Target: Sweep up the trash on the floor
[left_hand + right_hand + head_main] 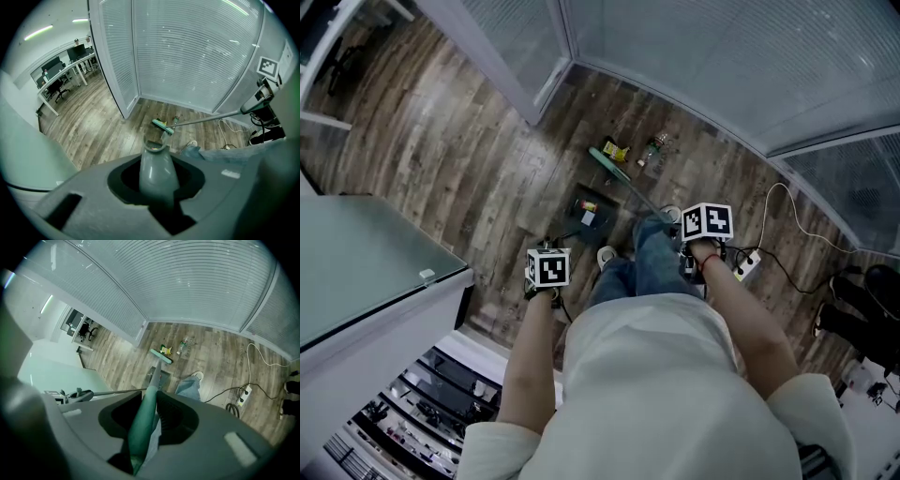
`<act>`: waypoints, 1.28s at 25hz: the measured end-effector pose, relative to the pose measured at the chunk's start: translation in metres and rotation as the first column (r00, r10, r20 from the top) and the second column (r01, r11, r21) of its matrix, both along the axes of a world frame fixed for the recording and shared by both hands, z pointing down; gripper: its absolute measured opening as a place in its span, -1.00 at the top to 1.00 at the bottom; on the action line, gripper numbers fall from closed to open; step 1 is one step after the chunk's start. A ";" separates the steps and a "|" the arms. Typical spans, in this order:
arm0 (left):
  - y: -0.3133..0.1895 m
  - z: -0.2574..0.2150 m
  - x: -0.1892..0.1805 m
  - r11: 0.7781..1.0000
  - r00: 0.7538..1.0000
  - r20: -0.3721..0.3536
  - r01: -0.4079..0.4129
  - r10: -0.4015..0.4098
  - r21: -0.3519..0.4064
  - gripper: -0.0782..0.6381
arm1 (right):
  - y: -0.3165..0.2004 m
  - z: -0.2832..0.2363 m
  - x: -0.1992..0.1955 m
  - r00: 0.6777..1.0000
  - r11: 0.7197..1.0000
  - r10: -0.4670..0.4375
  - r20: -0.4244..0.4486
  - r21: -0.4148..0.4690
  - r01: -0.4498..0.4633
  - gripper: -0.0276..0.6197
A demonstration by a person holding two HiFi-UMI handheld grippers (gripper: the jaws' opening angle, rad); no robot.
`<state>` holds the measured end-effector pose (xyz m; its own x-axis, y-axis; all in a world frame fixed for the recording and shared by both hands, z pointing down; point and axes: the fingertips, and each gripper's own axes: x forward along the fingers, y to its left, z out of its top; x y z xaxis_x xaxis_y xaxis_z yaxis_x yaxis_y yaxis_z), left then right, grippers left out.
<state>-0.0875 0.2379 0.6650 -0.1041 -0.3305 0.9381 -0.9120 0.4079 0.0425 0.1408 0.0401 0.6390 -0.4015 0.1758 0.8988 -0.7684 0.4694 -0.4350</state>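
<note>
Low in the left gripper view my left gripper (pixel 157 180) is shut on the dustpan's grey handle (pixel 156 168); its dark pan (pixel 589 211) rests on the wood floor ahead of my feet. My right gripper (pixel 147 418) is shut on the broom's green handle (pixel 146 414). The green broom head (pixel 609 161) lies on the floor just beyond the pan. Right behind the broom head are a yellow wrapper (pixel 617 150) and a small plastic bottle (pixel 652 150), near the glass wall. In the head view the left gripper (pixel 548 272) and right gripper (pixel 705 230) flank my legs.
Frosted glass partitions (pixel 712 56) curve around the far side. A pale cabinet top (pixel 366 272) fills the left. A power strip (pixel 748 265) with a white cable lies on the floor at the right, with black bags (pixel 862 300) beyond. My jeans and shoes (pixel 607 255) stand by the pan.
</note>
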 end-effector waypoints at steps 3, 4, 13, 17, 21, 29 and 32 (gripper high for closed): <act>-0.005 0.001 0.000 1.000 1.000 -0.001 0.003 -0.003 -0.001 0.52 | -0.009 0.006 -0.001 1.000 1.000 0.002 -0.011 0.004 -0.002 0.58; -0.007 0.001 0.000 1.000 1.000 -0.001 0.003 -0.003 -0.002 0.52 | -0.012 0.009 -0.001 1.000 1.000 -0.002 -0.017 0.008 0.002 0.58; -0.015 0.000 0.000 1.000 1.000 -0.003 0.007 -0.007 -0.021 0.52 | -0.029 0.028 -0.009 0.996 0.999 -0.042 -0.078 0.020 0.043 0.58; -0.019 0.001 0.000 1.000 1.000 -0.001 0.006 -0.006 -0.022 0.52 | -0.030 0.036 -0.012 0.994 0.998 -0.055 -0.096 0.029 0.058 0.58; -0.022 0.001 -0.001 1.000 1.000 -0.001 0.007 -0.007 -0.023 0.52 | -0.027 0.042 -0.012 0.987 0.995 -0.094 -0.129 0.032 0.099 0.58; -0.024 0.001 0.001 1.000 1.000 -0.001 0.004 -0.004 -0.026 0.52 | -0.004 0.051 -0.007 0.969 0.981 -0.194 -0.152 -0.011 0.195 0.58; -0.023 0.001 0.000 1.000 1.000 0.001 0.004 -0.003 -0.027 0.52 | 0.001 0.052 -0.006 0.965 0.977 -0.213 -0.154 -0.015 0.214 0.58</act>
<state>-0.0871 0.2148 0.6661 -0.1063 -0.3046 0.9465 -0.9107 0.4121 0.0303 0.1346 0.0411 0.6913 -0.2120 0.2407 0.9472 -0.7078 0.6305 -0.3186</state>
